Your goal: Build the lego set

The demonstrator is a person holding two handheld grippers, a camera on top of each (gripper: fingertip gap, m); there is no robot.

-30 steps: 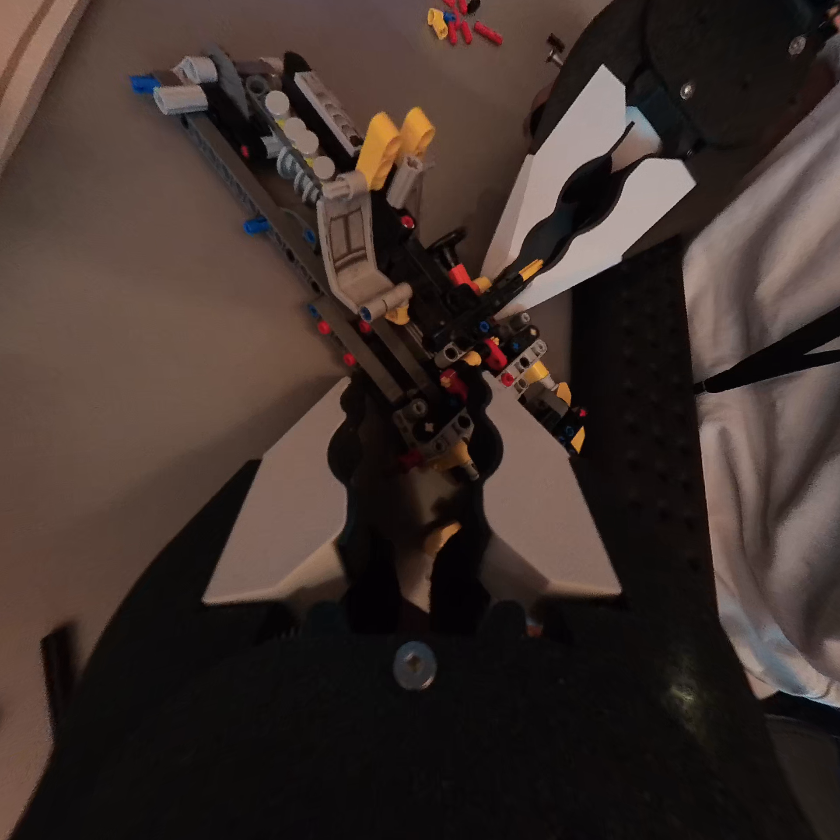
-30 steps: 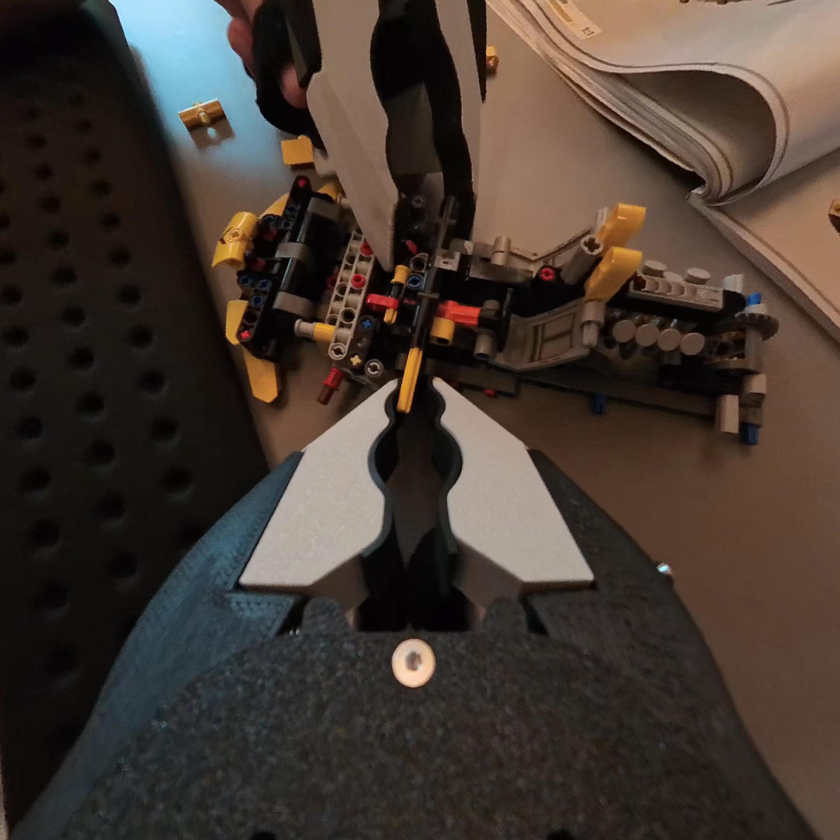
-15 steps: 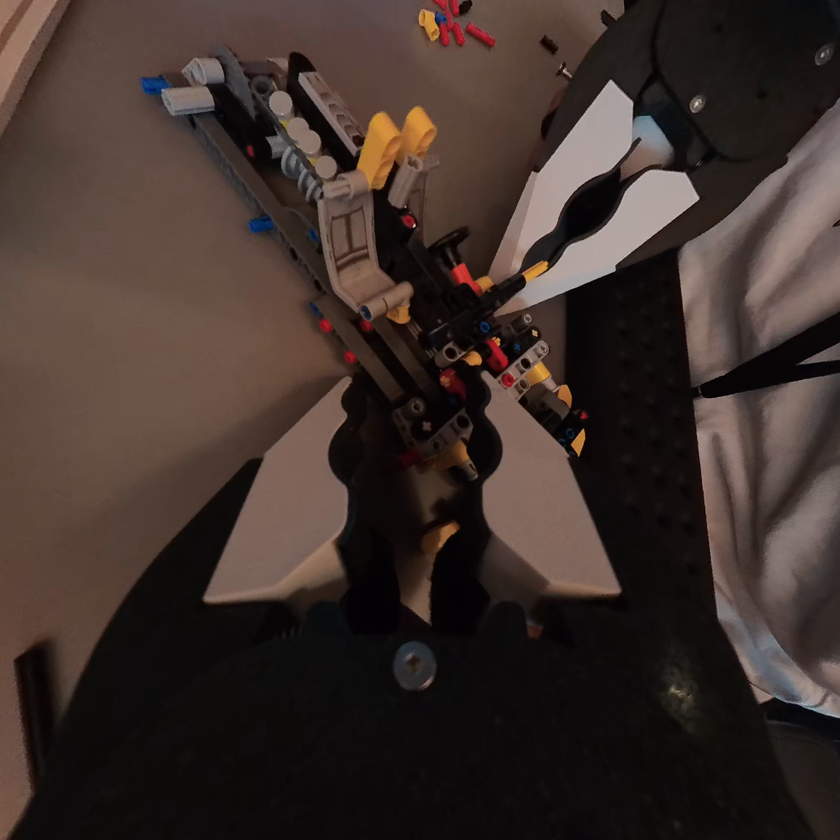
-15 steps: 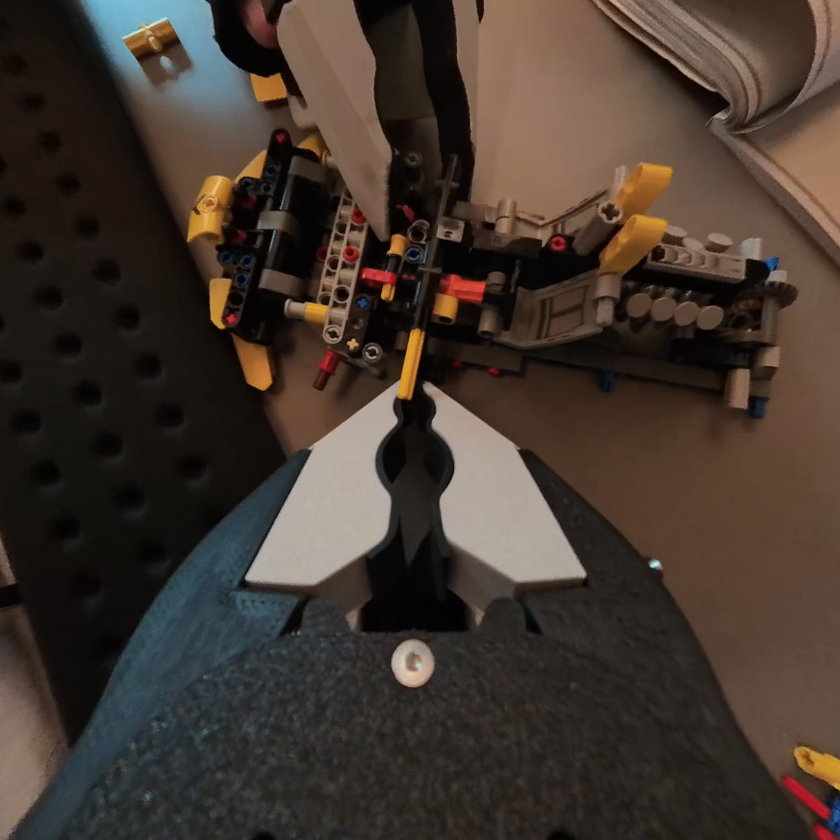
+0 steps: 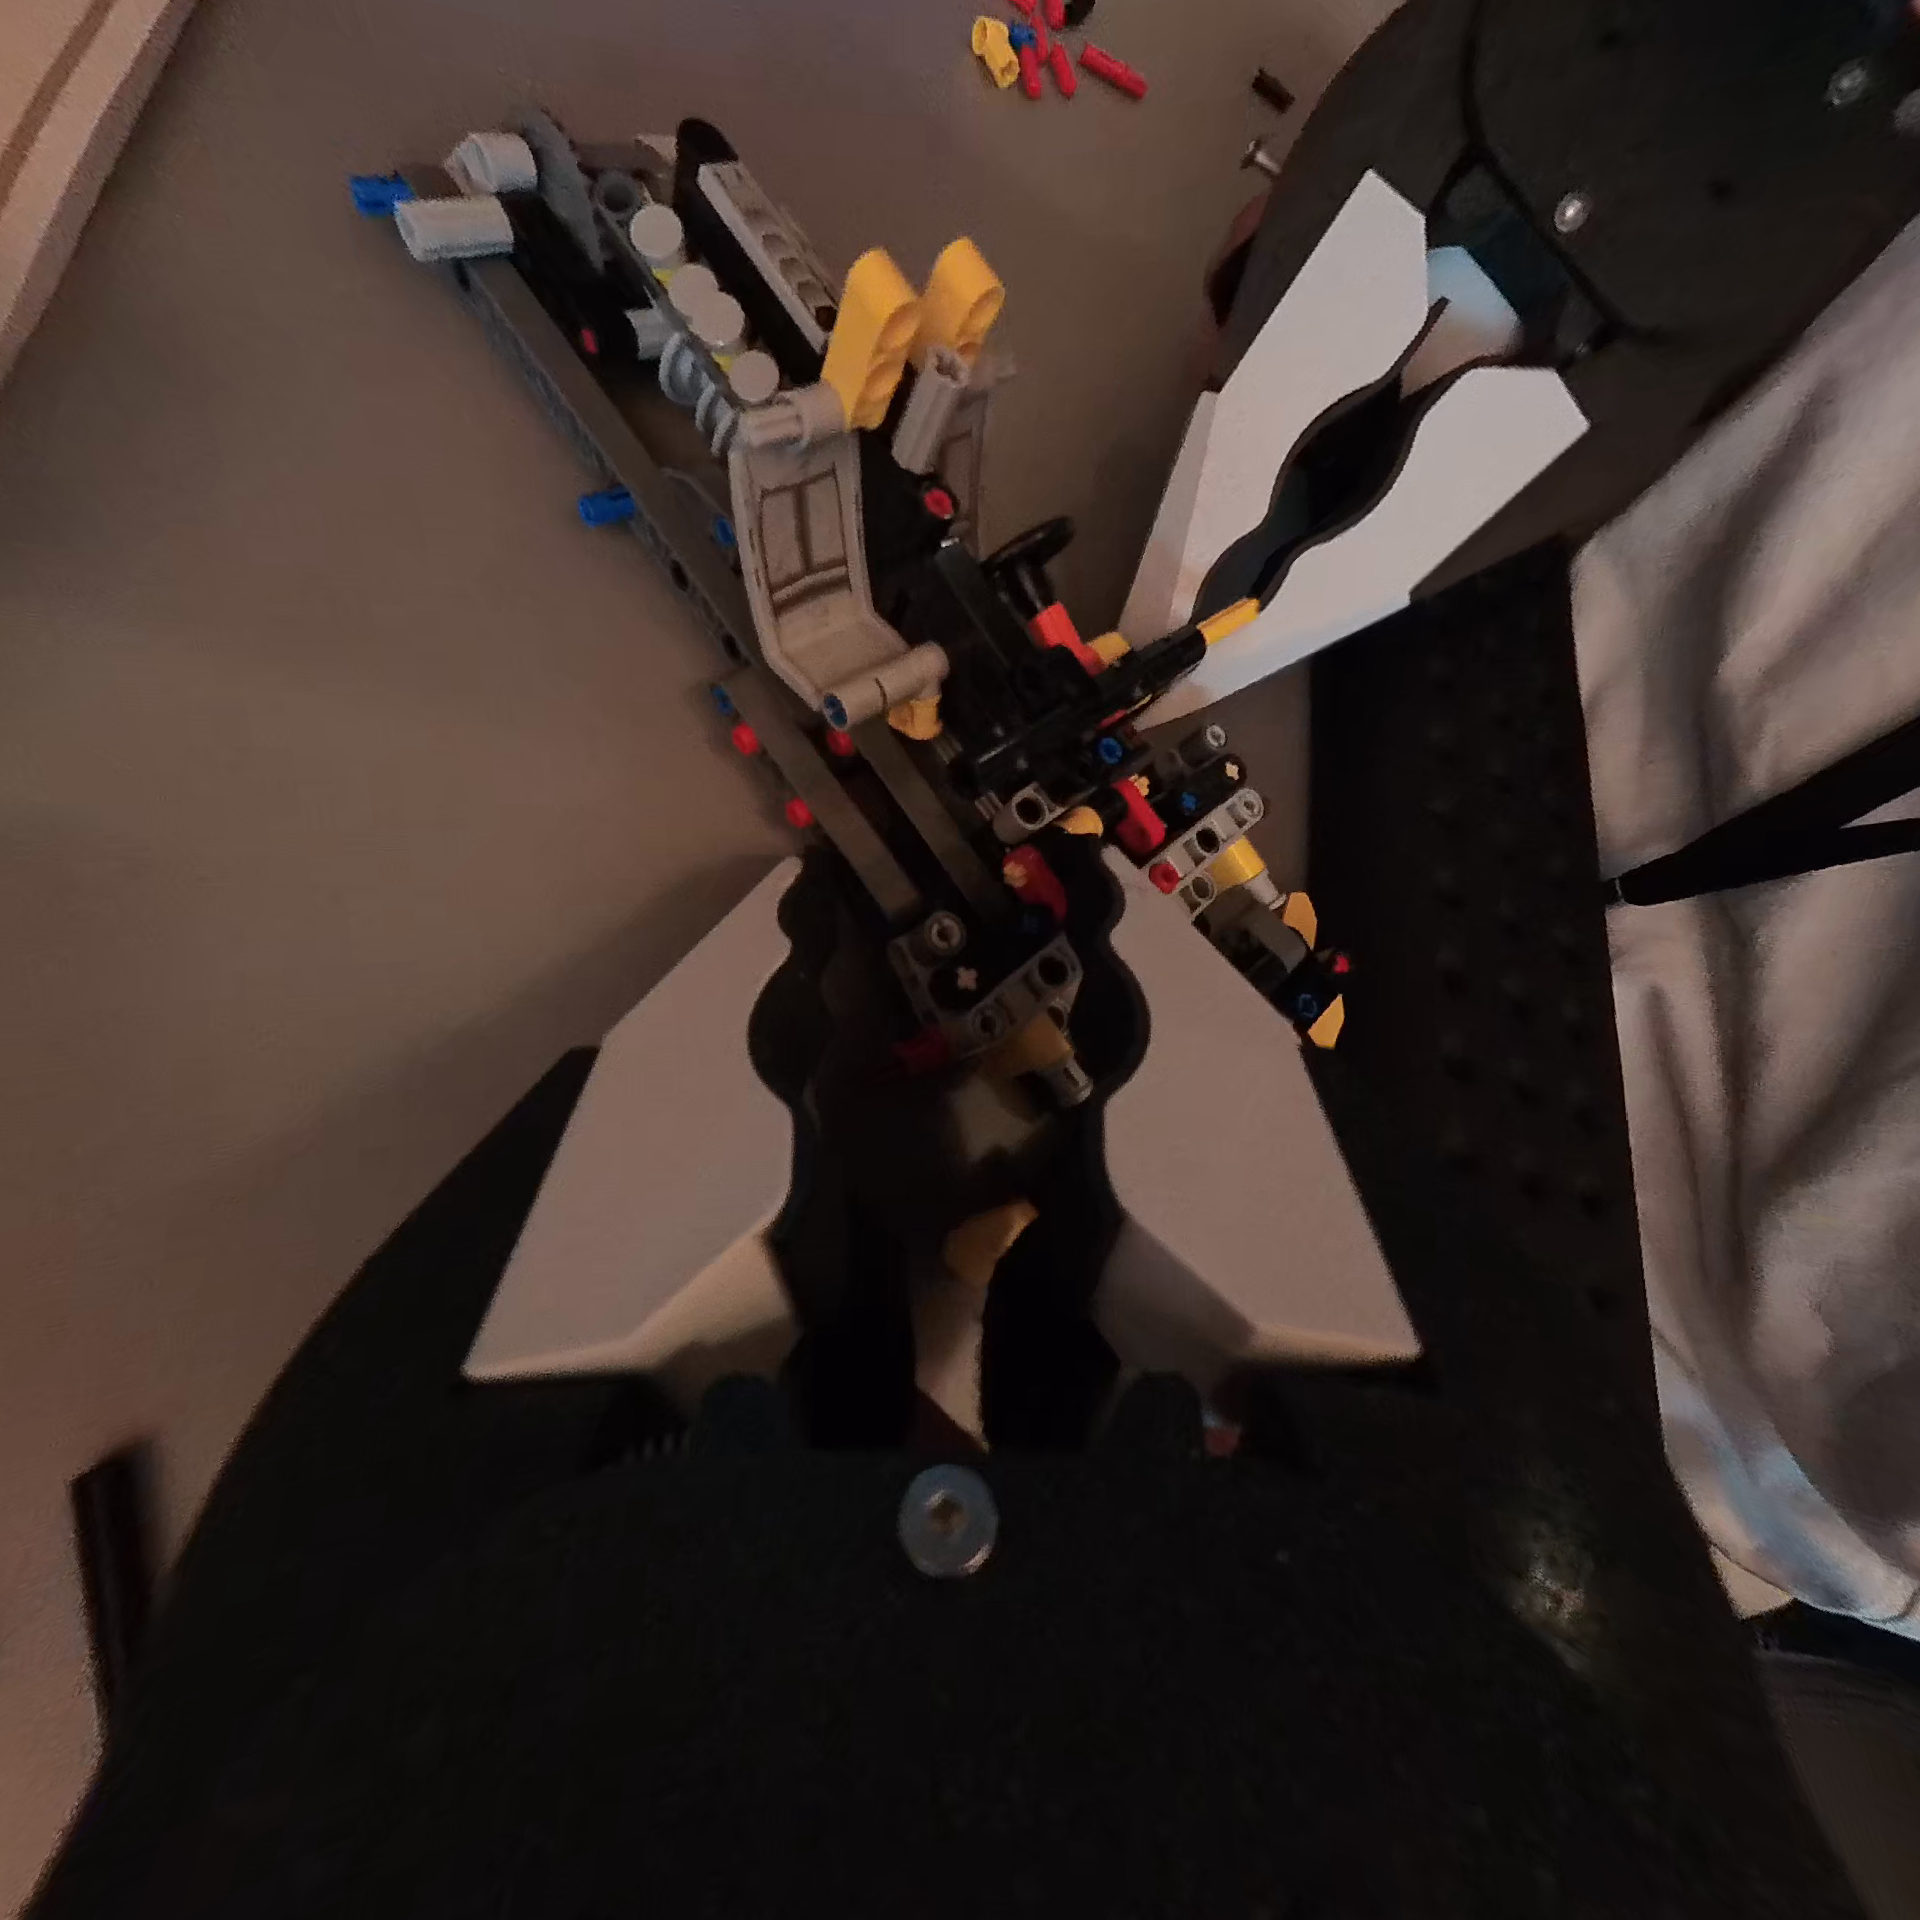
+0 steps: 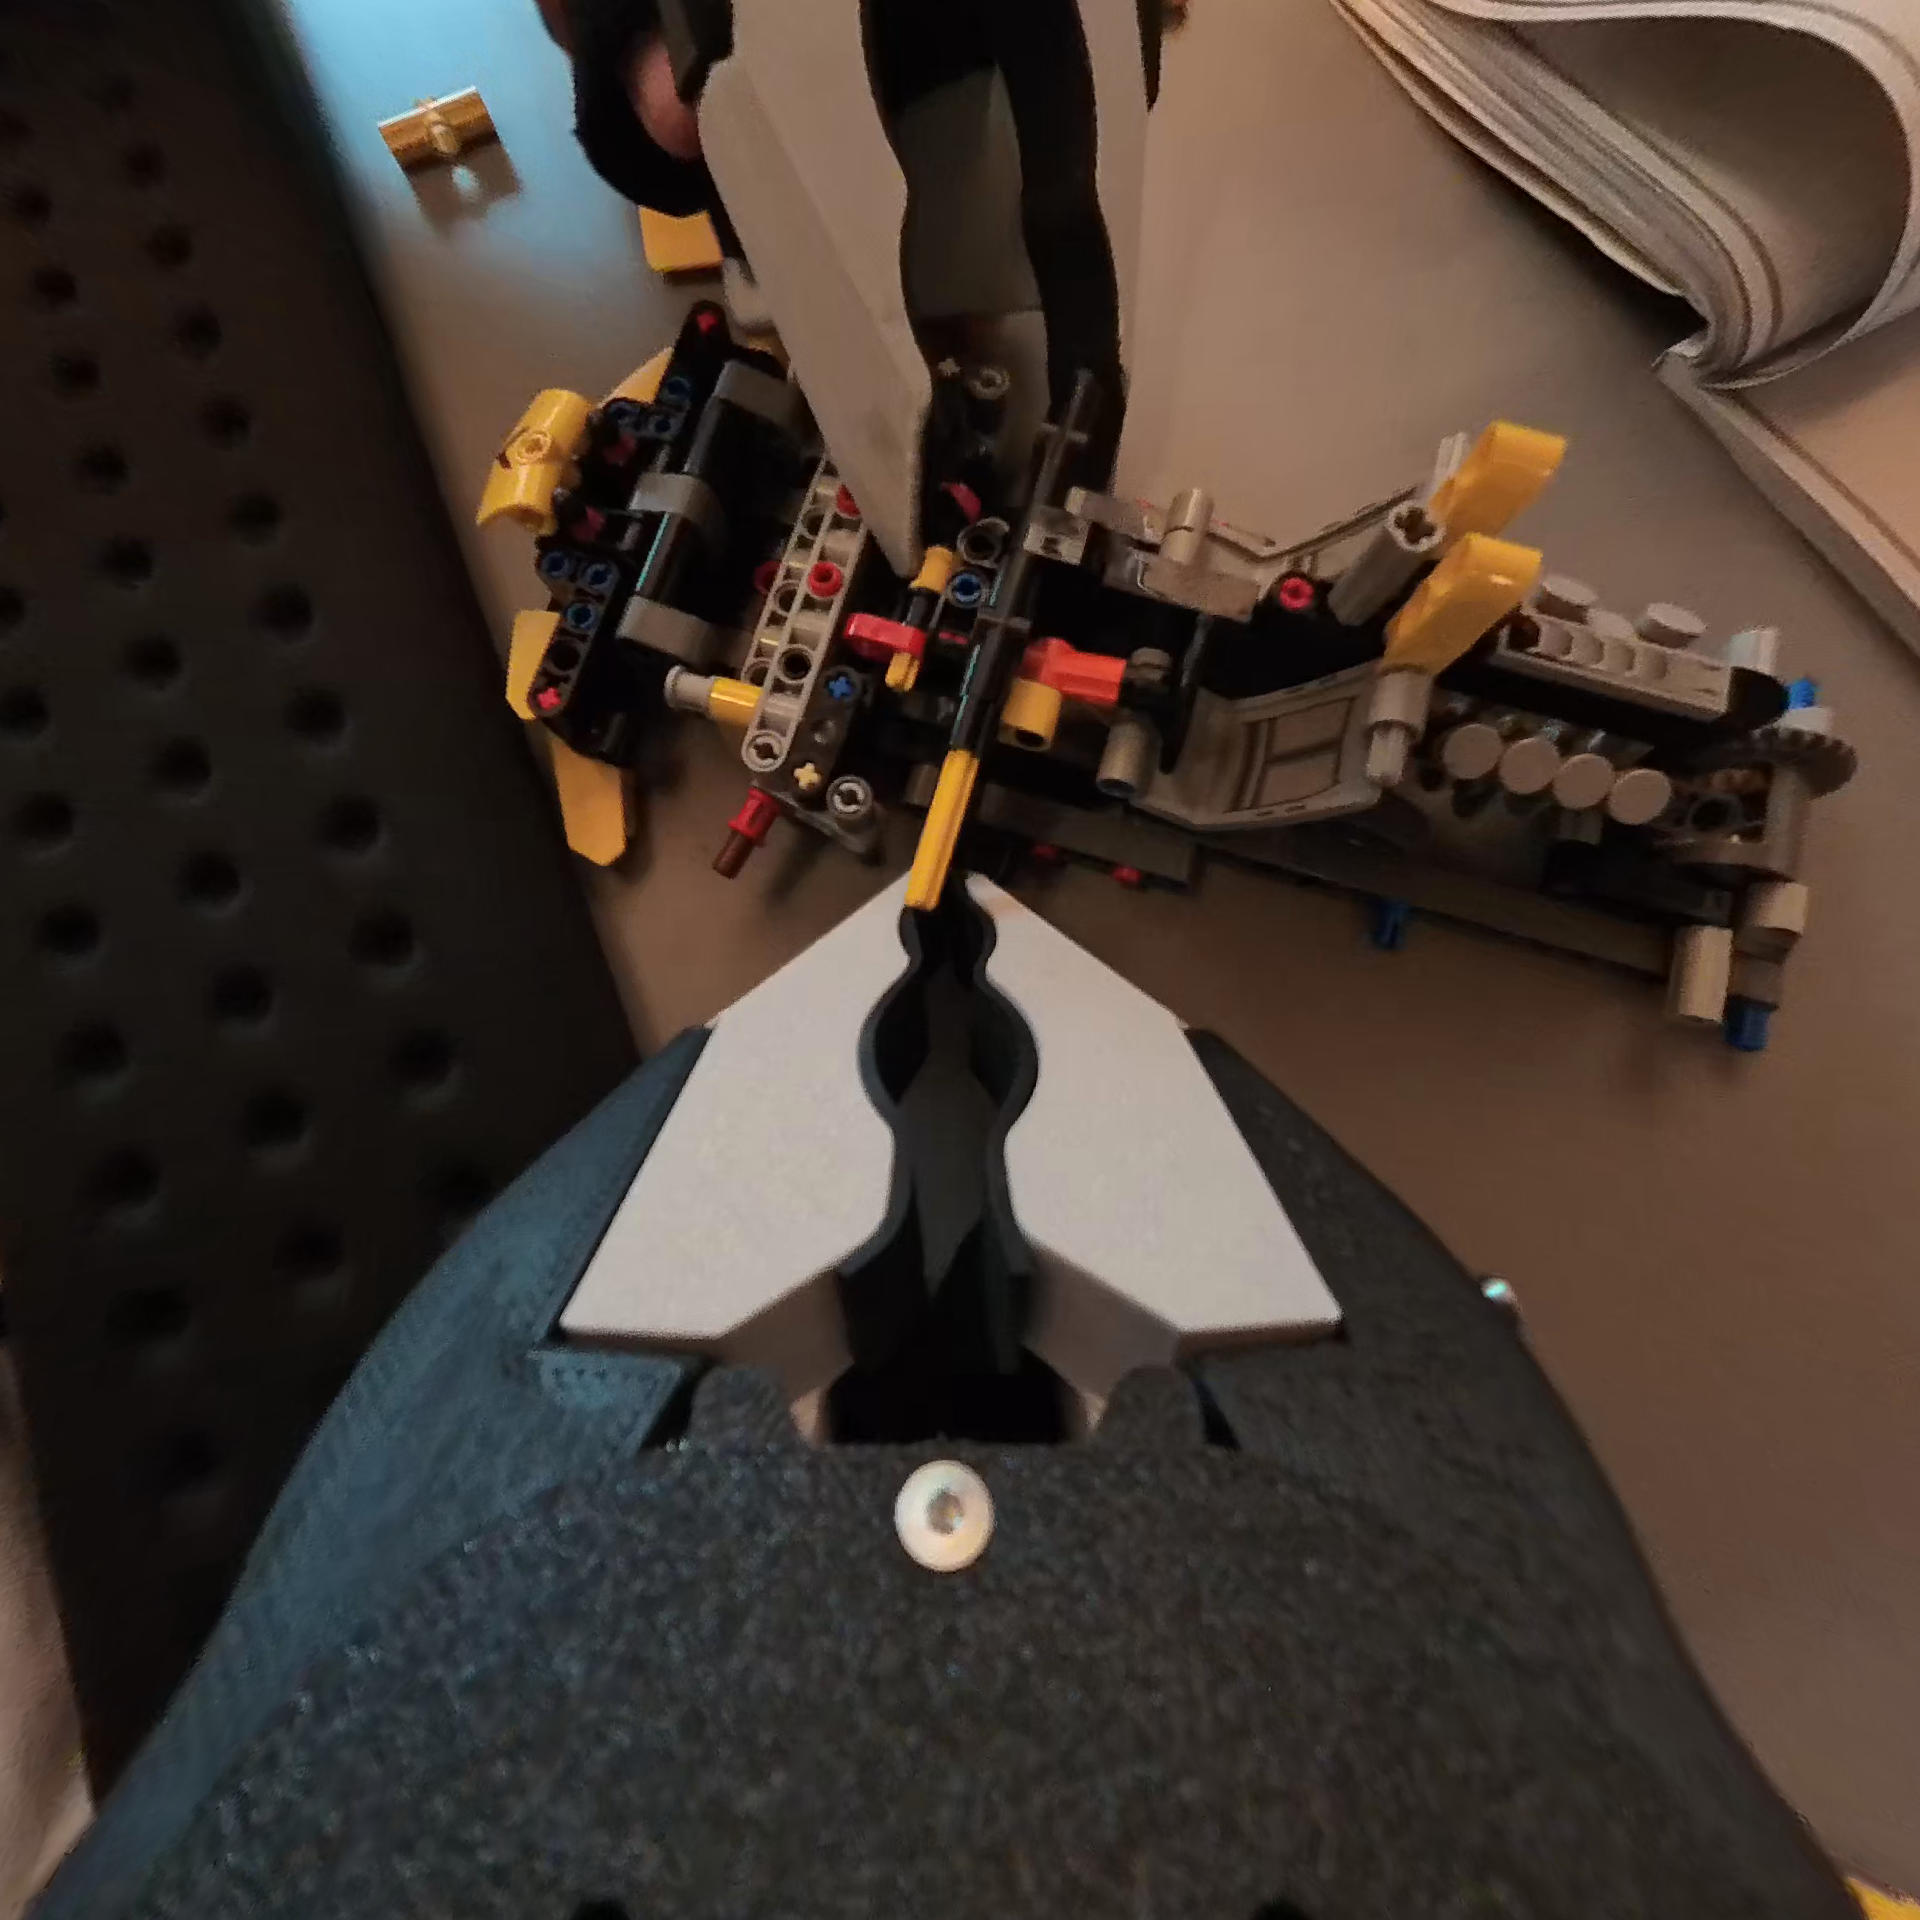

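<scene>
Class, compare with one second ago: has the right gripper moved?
Yes. The right gripper has closed: its fingers, then apart on either side of the yellow axle end on the lego model, have come inward onto it.

A dark perforated mat (image 6: pixel 187 727) lies along one edge of the tan table (image 6: pixel 1455 1195), its rows of round holes plain in the right wrist view; in the left wrist view the same mat (image 5: pixel 1475 935) runs beside white cloth (image 5: pixel 1766 987) crossed by a thin black strap (image 5: pixel 1766 842). An open booklet (image 6: pixel 1662 156) with fanned, curling pages rests on the table at the upper right of the right wrist view. A small dark strip (image 5: pixel 104 1538) shows at the lower left of the left wrist view.
</scene>
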